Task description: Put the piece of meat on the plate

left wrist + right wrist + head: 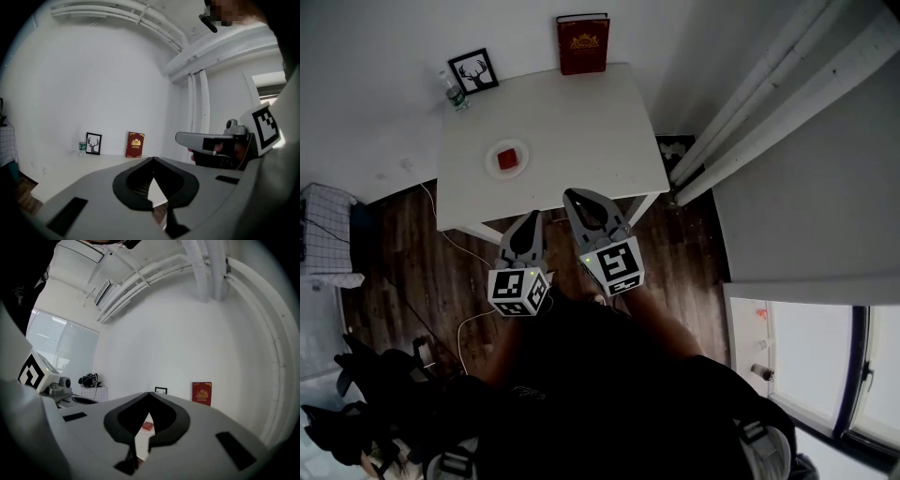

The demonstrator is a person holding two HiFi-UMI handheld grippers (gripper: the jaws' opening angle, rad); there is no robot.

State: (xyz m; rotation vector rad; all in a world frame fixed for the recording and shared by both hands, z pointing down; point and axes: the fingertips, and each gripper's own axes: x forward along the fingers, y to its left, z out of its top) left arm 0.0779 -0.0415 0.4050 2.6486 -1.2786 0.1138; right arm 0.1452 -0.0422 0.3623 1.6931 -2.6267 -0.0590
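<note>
Both left gripper (531, 218) and right gripper (573, 196) sit closed, empty; red square meat (507, 158) tops round plate (522, 147).

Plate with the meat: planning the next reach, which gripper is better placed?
Left, narrowly: the plate lies left of centre, ahead of the left gripper; the right gripper would reach across. Both shut, empty.

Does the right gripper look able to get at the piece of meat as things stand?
Probably yes: the right gripper, shut, hangs by the table's near edge, and nothing stands between it and the piece of meat on the plate. It would need to open first.
</note>
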